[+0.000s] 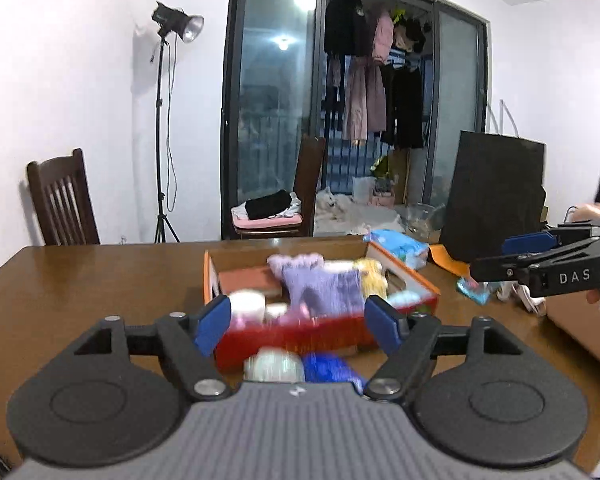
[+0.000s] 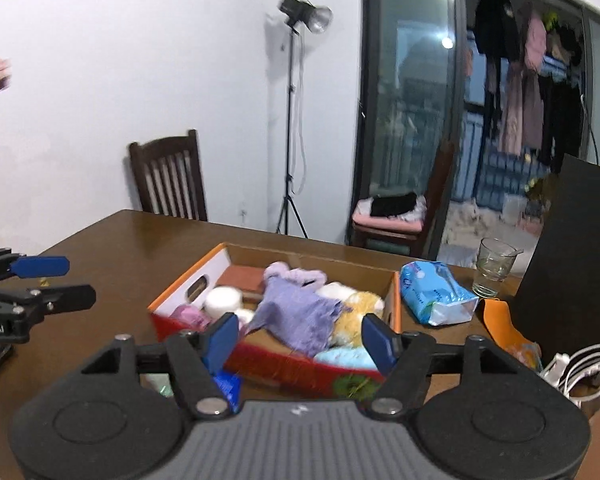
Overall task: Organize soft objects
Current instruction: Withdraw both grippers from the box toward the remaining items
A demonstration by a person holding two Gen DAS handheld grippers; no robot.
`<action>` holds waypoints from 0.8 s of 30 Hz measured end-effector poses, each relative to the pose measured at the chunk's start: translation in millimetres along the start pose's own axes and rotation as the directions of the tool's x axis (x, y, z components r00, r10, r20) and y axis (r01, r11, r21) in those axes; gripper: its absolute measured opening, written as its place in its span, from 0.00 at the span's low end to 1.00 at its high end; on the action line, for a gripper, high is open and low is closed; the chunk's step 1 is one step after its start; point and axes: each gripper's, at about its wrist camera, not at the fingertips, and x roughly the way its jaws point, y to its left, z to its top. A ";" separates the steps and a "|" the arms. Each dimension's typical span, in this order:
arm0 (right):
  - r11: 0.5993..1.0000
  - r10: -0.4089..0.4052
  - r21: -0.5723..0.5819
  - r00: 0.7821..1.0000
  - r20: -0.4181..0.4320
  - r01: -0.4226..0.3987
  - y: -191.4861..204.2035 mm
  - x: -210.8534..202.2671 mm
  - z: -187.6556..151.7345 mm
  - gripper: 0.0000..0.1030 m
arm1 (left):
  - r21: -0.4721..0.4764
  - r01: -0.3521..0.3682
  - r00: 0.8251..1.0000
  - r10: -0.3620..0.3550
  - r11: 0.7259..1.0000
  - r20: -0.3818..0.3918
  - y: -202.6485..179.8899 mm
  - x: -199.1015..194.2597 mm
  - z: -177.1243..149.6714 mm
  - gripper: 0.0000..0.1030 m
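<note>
An open cardboard box (image 1: pixel 324 330) (image 2: pixel 276 364) with a red front wall and orange sides stands mid-table. Draped over its contents is a purple knitted cloth (image 1: pixel 320 288) (image 2: pixel 296 312). Beside the cloth are a yellow plush (image 2: pixel 360 312), a white round item (image 2: pixel 224 300), a pink item (image 2: pixel 192 316) and a light blue soft piece (image 2: pixel 344 358). My left gripper (image 1: pixel 298 324) (image 2: pixel 78 280) hovers open before the box, holding nothing. My right gripper (image 2: pixel 300 340) (image 1: pixel 494 258) is also open and empty. A pale green item (image 1: pixel 274 366) and a blue item (image 1: pixel 328 366) (image 2: pixel 228 386) lie in front of the box.
On the wooden table (image 1: pixel 100 280) (image 2: pixel 120 248), right of the box, are a blue tissue pack (image 2: pixel 436 296), a glass (image 2: pixel 494 266), an orange piece (image 2: pixel 500 320), white cables (image 2: pixel 580 372) and a black board (image 2: pixel 580 260). Chairs and a lamp stand are behind the table.
</note>
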 end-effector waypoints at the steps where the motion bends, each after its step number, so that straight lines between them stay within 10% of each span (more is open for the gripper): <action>1: 1.000 0.003 -0.006 1.000 0.009 -0.003 7.1 -6.4 -12.7 0.69 | 0.000 0.001 1.000 -0.001 1.000 0.007 -1.7 -11.2 -14.9 0.77; 11: 0.985 0.152 0.077 0.988 0.035 -0.155 69.2 -74.3 -131.5 0.77 | -0.099 -0.065 0.998 0.065 0.993 -0.010 11.6 -90.9 -108.9 0.82; 24: 0.988 0.130 0.092 0.990 -0.054 -0.124 74.9 13.8 -130.2 0.77 | -0.122 -0.082 0.993 0.071 0.989 -0.096 29.9 -26.2 -104.0 0.82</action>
